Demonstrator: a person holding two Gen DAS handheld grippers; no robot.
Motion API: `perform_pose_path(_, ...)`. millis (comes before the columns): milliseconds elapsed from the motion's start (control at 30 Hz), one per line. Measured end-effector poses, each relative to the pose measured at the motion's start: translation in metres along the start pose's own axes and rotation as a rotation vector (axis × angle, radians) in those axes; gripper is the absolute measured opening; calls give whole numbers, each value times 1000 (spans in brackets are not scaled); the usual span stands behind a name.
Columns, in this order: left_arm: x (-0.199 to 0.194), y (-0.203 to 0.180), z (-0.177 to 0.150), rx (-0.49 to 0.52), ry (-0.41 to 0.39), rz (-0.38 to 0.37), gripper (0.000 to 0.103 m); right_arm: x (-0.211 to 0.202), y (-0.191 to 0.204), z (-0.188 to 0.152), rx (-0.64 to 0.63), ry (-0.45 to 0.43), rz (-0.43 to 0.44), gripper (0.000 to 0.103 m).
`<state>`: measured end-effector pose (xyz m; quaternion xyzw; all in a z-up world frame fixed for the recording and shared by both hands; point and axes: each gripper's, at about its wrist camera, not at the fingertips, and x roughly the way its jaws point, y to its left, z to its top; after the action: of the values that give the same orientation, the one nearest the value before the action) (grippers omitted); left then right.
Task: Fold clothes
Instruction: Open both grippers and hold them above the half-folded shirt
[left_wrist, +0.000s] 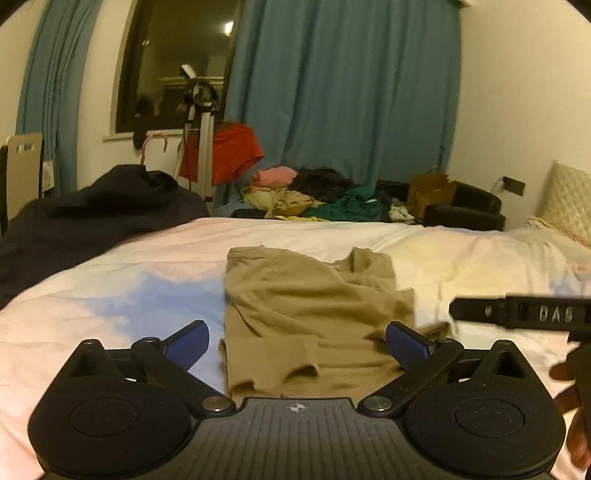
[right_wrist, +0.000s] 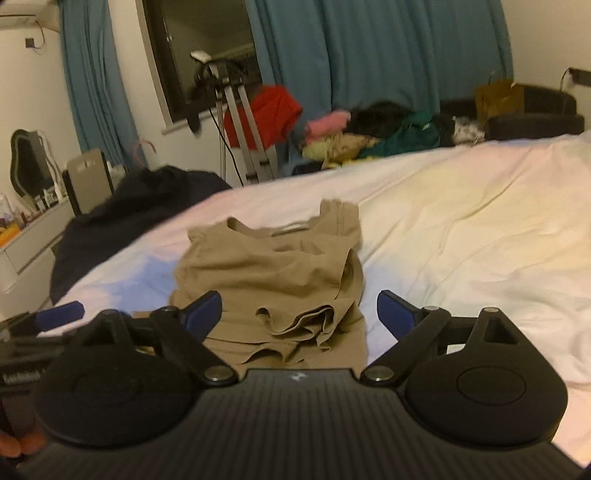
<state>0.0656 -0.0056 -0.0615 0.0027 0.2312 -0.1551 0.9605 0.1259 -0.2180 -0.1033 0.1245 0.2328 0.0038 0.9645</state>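
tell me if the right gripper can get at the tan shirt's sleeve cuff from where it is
Probably yes. The right gripper has its jaws open and empty, and the tan shirt lies on the bed sheet right ahead, its sleeve cuff between the jaws in view. Nothing covers it.

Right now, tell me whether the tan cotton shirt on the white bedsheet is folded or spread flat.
Partly folded: the tan cotton shirt lies in a narrow stack on the white bedsheet, sleeves doubled over its front, still rumpled.
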Motion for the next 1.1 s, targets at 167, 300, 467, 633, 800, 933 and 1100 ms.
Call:
perform_pose_path(167, -25, -1, -5, -30, 16, 12, 103, -33, 3, -4, -9, -58, -25, 92)
perform_pose_path(300, -42, -3, -4, -14, -18, 30, 103, -48, 9, -5, -19, -98, -36, 92)
perform_pose_path(467, -52, -3, -5, -11, -38, 44, 103, -52, 12, -9, -18, -105, -44, 92)
perform_pose_path(633, -50, -3, -7, -16, -18, 50, 103, -51, 14, -10, -28, -109, -41, 92)
perform_pose_path(800, -49, -2, -17, -54, 47, 86, 103, -49, 14, -10, -33, -105, -48, 92)
perform_pose_path(933, -44, 0, -32, -87, 149, 115, 102, -43, 14, -12, -45, -71, -82, 92)
perform_pose_path(1100, -44, 4, -40, -147, 230, 87, 102, -38, 15, -14, -56, -35, -104, 92)
